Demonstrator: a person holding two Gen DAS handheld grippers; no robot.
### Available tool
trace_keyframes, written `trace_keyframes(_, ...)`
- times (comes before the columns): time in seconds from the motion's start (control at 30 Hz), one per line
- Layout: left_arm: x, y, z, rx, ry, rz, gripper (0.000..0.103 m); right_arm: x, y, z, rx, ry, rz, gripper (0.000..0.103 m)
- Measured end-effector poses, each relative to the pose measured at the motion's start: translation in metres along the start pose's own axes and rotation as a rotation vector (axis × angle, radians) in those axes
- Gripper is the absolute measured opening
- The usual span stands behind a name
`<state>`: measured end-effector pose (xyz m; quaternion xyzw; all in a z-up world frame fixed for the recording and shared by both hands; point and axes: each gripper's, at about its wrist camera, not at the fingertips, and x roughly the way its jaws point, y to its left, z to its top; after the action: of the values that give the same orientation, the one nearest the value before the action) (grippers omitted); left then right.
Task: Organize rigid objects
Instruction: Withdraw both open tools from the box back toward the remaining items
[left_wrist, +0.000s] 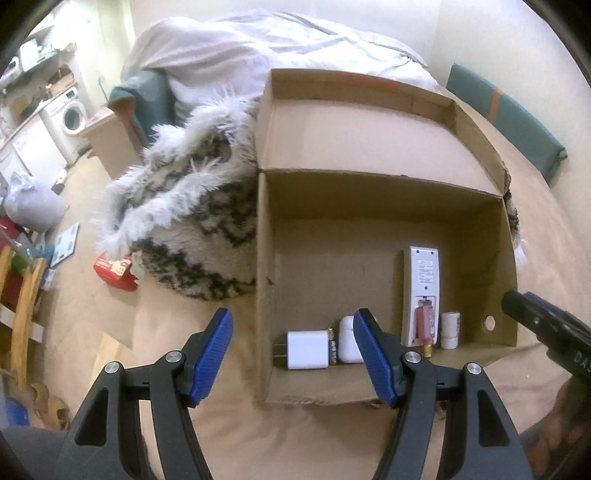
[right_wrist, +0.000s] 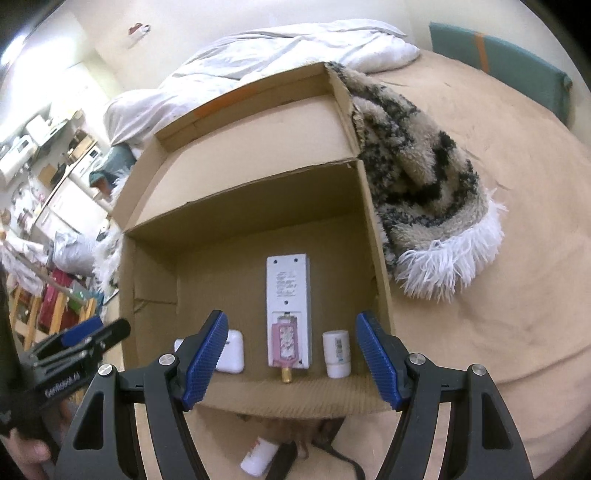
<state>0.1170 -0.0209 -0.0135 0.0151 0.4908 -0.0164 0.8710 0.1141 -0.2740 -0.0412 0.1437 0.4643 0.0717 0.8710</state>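
Observation:
An open cardboard box (left_wrist: 266, 240) (right_wrist: 373, 229) lies on a tan bedspread. Along its near wall sit a white charger (left_wrist: 306, 349), a dark battery (left_wrist: 332, 347), a white earbud case (left_wrist: 349, 338) (right_wrist: 231, 350), a white remote (left_wrist: 421, 291) (right_wrist: 288, 291) with a pink lip gloss tube (left_wrist: 424, 323) (right_wrist: 284, 341) lying on it, and a small white tube (left_wrist: 450, 328) (right_wrist: 337, 352). My left gripper (left_wrist: 293, 358) hangs open above the box's near left corner, nothing between its fingers. My right gripper (right_wrist: 291, 360) is open over the near wall, also empty. Another white tube (right_wrist: 258, 458) lies outside the box.
A shaggy black-and-cream rug (left_wrist: 199, 221) (right_wrist: 424, 184) with white fringe lies against the box. White bedding (left_wrist: 240, 51) and a green cushion (left_wrist: 506, 118) sit behind. A red pack (left_wrist: 114, 271) rests at the bed's edge; cluttered floor and a washing machine (left_wrist: 72, 116) are to the left.

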Motion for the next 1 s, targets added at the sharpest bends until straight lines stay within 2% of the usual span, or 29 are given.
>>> trace_keyframes(0.17,-0.006,0.008,-0.013,-0.003,0.012,-0.004,0.065,-0.007,-0.002,-0.016,0.033,0.020,0.032,0.076)
trace_keyframes(0.53,0.007,0.021,-0.053,-0.065,0.129,-0.035,0.065,-0.012,0.002,-0.044,0.062,0.086,0.070,0.076)
trace_keyframes(0.7,0.015,0.021,-0.063,-0.076,0.169,-0.044,0.065,-0.003,0.003,-0.058,0.056,0.144,0.034,0.076)
trace_keyframes(1.0,0.032,0.023,-0.069,-0.081,0.215,-0.014,0.065,0.013,-0.006,-0.069,0.087,0.209,-0.001,0.076)
